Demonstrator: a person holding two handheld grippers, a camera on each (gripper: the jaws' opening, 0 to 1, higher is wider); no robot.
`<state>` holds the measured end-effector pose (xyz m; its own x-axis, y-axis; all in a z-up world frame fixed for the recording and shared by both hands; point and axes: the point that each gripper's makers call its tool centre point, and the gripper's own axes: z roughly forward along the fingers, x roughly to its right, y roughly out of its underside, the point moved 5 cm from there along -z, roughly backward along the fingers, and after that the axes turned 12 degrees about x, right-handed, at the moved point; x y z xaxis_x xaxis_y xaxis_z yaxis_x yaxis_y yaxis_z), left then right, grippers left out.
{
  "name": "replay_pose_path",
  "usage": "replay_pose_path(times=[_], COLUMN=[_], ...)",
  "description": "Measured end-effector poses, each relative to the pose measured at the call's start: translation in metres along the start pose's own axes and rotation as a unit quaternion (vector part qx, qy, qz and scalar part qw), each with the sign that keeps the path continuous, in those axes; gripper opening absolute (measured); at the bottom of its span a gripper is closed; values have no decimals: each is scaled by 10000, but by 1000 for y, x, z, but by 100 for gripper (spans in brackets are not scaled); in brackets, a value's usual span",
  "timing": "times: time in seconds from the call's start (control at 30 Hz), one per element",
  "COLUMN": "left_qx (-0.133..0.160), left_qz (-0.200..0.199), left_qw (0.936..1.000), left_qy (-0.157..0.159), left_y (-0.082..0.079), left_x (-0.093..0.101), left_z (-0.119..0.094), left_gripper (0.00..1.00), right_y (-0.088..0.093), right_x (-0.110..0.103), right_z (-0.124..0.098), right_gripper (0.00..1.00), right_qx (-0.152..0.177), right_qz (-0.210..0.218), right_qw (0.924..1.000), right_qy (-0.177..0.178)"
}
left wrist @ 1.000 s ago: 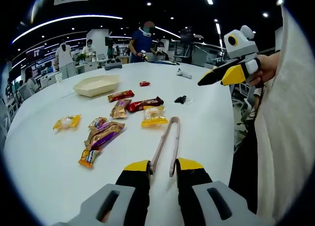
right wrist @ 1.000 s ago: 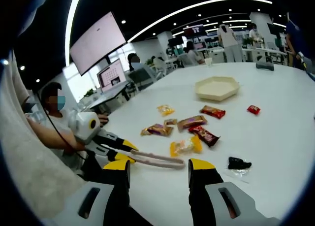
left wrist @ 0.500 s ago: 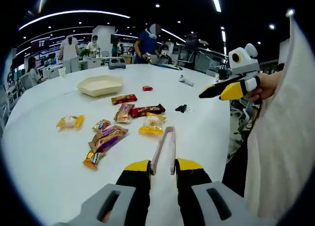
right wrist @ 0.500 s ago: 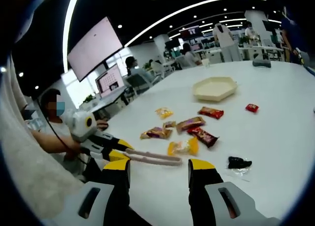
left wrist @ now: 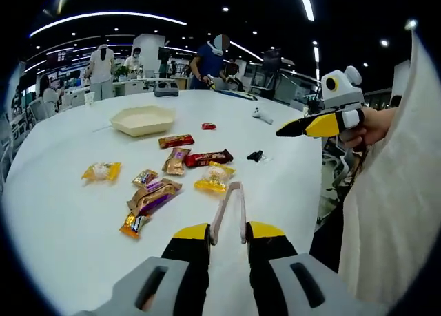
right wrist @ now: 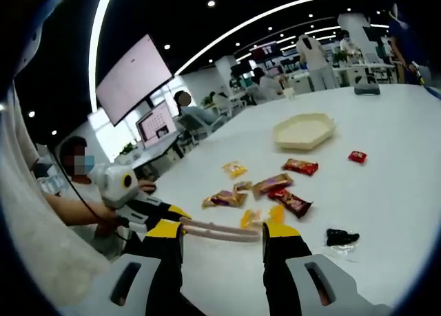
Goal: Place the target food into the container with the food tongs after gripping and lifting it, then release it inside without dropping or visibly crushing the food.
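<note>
My left gripper (left wrist: 229,231) is shut on the handle end of pinkish food tongs (left wrist: 228,204), whose arms point out over the white table toward a yellow snack packet (left wrist: 213,177). The right gripper view shows that left gripper (right wrist: 165,219) from the side, the tongs (right wrist: 213,228) sticking out of it toward the yellow packet (right wrist: 258,217). A beige hexagonal container (left wrist: 141,119) (right wrist: 304,131) sits farther back, nothing visible inside it. My right gripper (right wrist: 222,232) is open and holds nothing. It hovers off the table's right edge (left wrist: 303,128).
Several wrapped snacks lie scattered between the tongs and the container: a red bar (left wrist: 207,158), a purple packet (left wrist: 153,195), a small red packet (left wrist: 208,126). A black item in clear wrap (left wrist: 255,155) lies to the right. People stand at desks behind.
Both views have shifted a little with the hands. The tongs stay held in the left gripper, and the snacks and container lie where they were.
</note>
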<state>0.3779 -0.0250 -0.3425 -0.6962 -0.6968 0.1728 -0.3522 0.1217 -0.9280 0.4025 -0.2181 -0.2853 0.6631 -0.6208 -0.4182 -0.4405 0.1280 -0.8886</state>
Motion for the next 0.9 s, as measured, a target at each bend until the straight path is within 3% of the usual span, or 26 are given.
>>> replay_pose_path(times=[0.2, 0.3, 0.53, 0.9], left_qx=[-475, -680, -557, -428], left_qz=[606, 570, 1019, 1153], left_qw=[9970, 9960, 9932, 9924], left_qy=[4, -34, -3, -14], left_y=[24, 33, 35, 29], left_x=[-2, -2, -2, -2], left_z=[4, 8, 13, 19], left_gripper=[25, 28, 31, 32], right_y=[14, 16, 17, 20], right_x=[-1, -2, 0, 1], right_z=[-6, -8, -11, -15], right_gripper=[45, 45, 45, 45], right_qx=[-130, -155, -135, -180], right_qz=[68, 92, 131, 183], right_qw=[9999, 9998, 9998, 9997], right_qy=[13, 2, 43, 60])
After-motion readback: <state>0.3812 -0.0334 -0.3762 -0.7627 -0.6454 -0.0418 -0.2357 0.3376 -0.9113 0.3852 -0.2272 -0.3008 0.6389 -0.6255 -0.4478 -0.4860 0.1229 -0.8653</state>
